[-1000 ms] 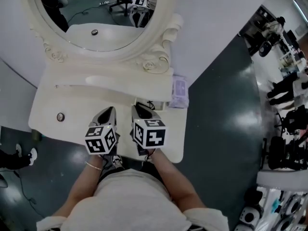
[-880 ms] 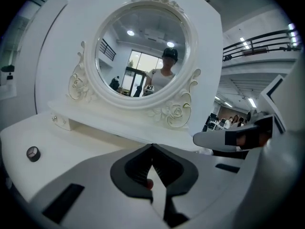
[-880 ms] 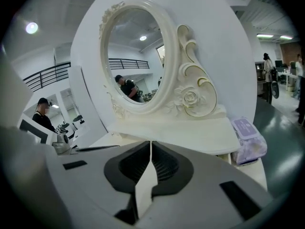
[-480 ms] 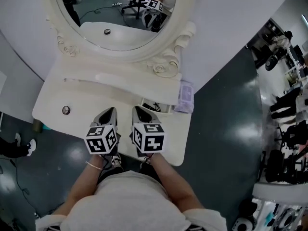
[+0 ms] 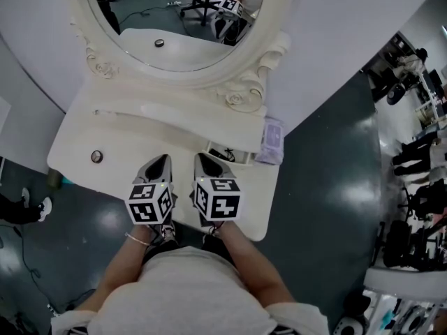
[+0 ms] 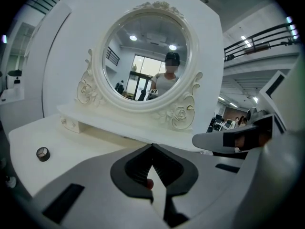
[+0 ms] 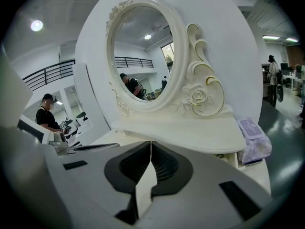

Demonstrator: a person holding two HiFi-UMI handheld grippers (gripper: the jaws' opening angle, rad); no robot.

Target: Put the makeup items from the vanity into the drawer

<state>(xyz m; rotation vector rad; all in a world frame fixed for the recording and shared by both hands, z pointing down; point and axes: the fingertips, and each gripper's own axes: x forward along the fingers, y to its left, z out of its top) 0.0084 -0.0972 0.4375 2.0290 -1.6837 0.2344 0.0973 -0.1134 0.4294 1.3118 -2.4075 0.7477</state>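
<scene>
L gripper (image 5: 159, 162) & R gripper (image 5: 204, 159) hovered side by side mid-frame over the vanity (image 5: 77, 152), both w/ jaws together, R empty. A reddish speck behind L's pads was too small to ID. Purple pack (image 5: 270, 139) lay right of centre, beside the open drawer (image 5: 234, 155). Small round item (image 5: 96, 156) sat at left.

The vanity (image 5: 84, 138) is smooth, satin cream paint, as is its carved mirror frame (image 5: 244, 98). Beside it lie a crinkly plastic wipes packet (image 5: 270, 142) and the glossy dark floor (image 5: 328, 159).
</scene>
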